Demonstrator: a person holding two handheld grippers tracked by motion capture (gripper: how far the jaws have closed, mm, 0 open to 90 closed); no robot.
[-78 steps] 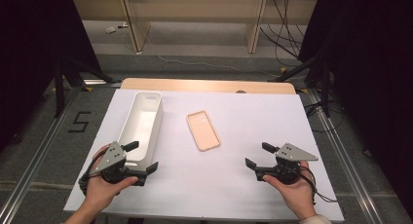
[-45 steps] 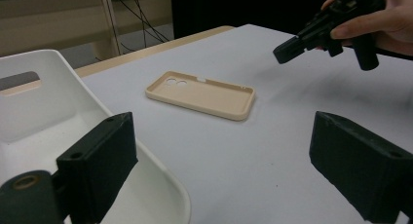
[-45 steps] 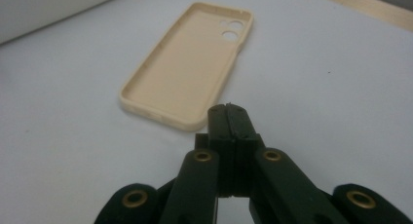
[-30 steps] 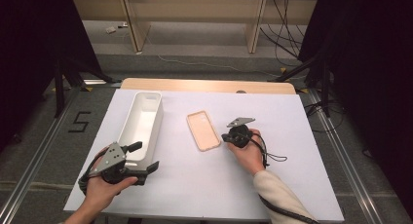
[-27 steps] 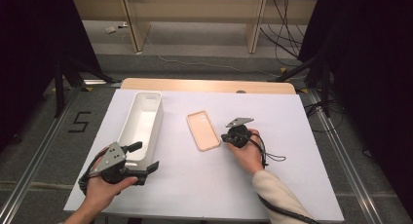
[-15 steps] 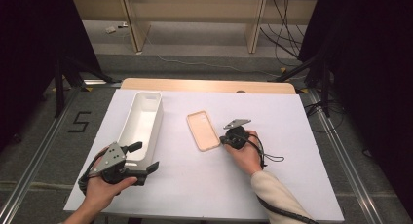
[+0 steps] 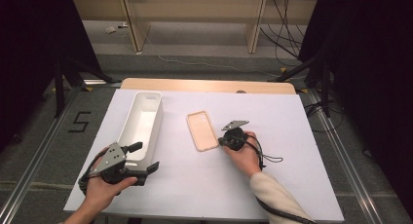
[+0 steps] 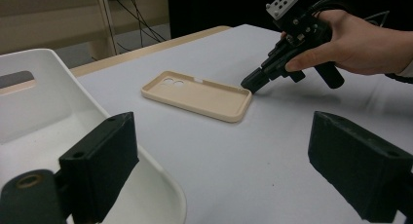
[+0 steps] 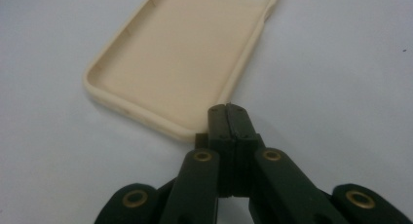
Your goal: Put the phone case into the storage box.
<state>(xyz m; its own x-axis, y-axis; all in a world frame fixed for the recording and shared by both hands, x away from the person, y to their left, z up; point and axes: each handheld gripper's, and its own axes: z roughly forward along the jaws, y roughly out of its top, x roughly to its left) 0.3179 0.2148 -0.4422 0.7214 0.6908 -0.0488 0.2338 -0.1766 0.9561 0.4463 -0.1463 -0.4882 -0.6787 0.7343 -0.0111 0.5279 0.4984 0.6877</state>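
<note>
Two hands work at a flat white sheet (image 7: 292,151) that covers a wooden table (image 7: 204,84). Around it lie a grey floor with metal rails, black curtains on both sides, and pale wooden legs and loose cables at the back. A number five is taped on the floor at the left.

A soft-looking, cream phone case (image 7: 202,130) lies open side up in the middle of the sheet. It is a thin rectangle with round corners, a low rim and camera holes at the far end.

A long white plastic bin (image 7: 141,124) with smooth, round edges sits to the left.

The right gripper (image 7: 224,141) has its black jaws pressed together, with the tips right at the case's near corner. The left gripper (image 7: 145,158) sits beside the bin's near end, its blocky jaws spread wide around nothing.
</note>
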